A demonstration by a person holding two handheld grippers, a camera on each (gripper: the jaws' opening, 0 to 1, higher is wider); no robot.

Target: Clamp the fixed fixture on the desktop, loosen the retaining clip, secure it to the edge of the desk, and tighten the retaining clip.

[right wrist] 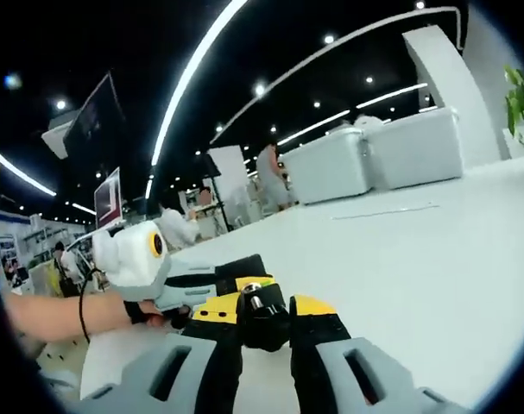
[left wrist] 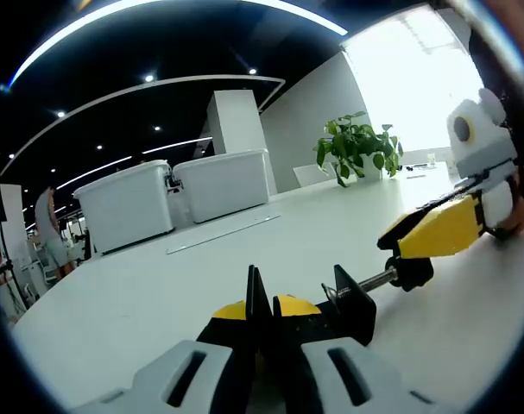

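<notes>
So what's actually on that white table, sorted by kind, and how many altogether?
White storage bins: 2
Potted plants: 1
Black screw clamps: 1, gripped at both ends by the left tongs and right tongs
Total: 4

one white worktop carried two white lidded bins, one potted plant and one clamp fixture. two grippers were there, the left gripper and the right gripper. one monitor stood off the worktop, and about three people were in the background.
</notes>
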